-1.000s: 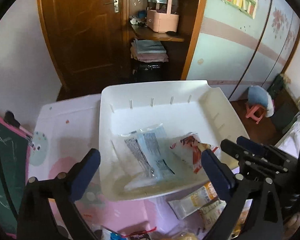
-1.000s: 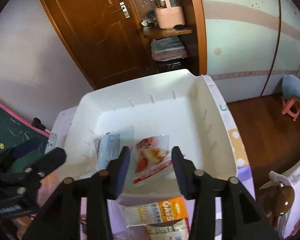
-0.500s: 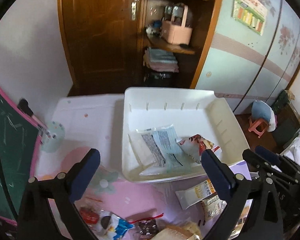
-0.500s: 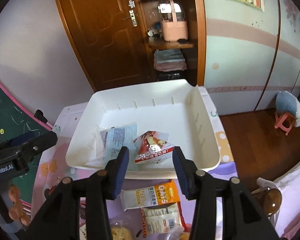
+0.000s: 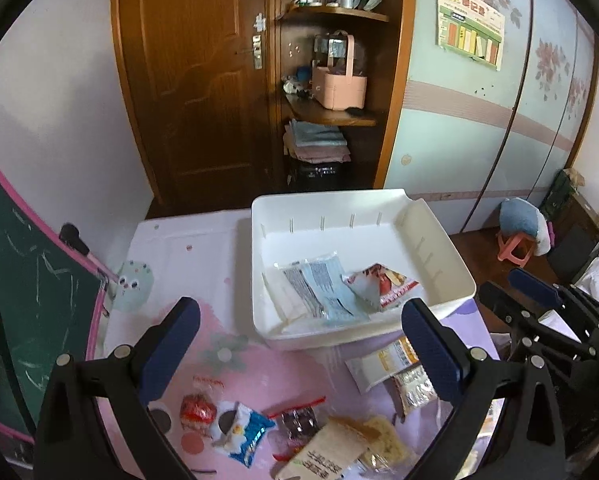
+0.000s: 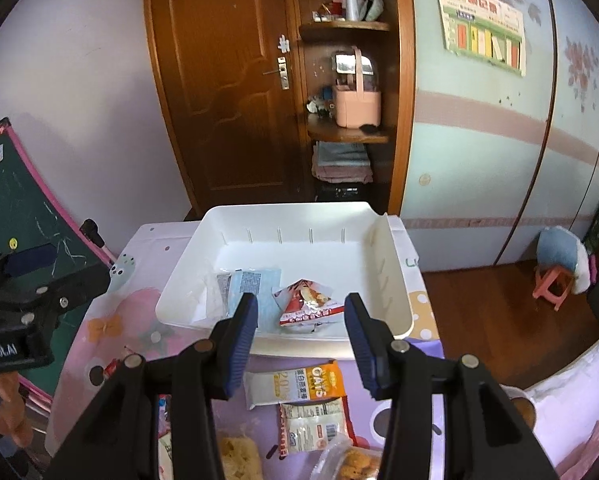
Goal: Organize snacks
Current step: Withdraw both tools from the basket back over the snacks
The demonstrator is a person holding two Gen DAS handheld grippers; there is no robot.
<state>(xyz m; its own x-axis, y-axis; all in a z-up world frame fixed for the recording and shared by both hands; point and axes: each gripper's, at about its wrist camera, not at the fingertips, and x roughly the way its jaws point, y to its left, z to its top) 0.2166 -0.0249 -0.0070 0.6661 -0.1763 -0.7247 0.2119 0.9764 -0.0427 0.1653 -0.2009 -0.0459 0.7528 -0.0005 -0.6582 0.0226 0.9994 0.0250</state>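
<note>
Bedroom corner: brown wooden door (image 5: 195, 92), open shelf unit with a pink basket (image 5: 339, 88), pastel wardrobe wall with a poster (image 6: 483, 36). Worktop (image 5: 187, 248) has a pink/lilac printed cover.

White bin (image 5: 439, 256) sits ahead of both sets of fingers, on the far half of the worktop. Inside it, at the near end: a light-blue packet (image 5: 323, 292) lying flat over a clear wrapper, and a red-and-white packet (image 5: 383, 284) touching it on its right, propped slightly.

Left gripper (image 5: 299, 344): fingers wide apart, empty, hanging above the worktop short of the bin. Its left finger is over bare cover, its right finger over the bin's near right corner.

Right gripper (image 6: 301, 340): fingers apart, empty, tips level with the bin's near wall; the red-and-white packet (image 6: 305, 304) shows between them.

Loose snacks still on the worktop, nearer than the bin:
- orange-and-white oats packet (image 6: 295, 384), just outside the bin's near wall, between the right fingers
- clear packet with red edges (image 6: 317, 424), touching the oats packet on the near side
- red round snack (image 5: 197, 408), blue-and-white wrapper (image 5: 245, 436), dark foil packet (image 5: 299, 424), between the left fingers
- tan box (image 5: 323, 460) at the bottom edge

Green chalkboard (image 5: 23, 280) with pink frame leans left of the worktop.
</note>
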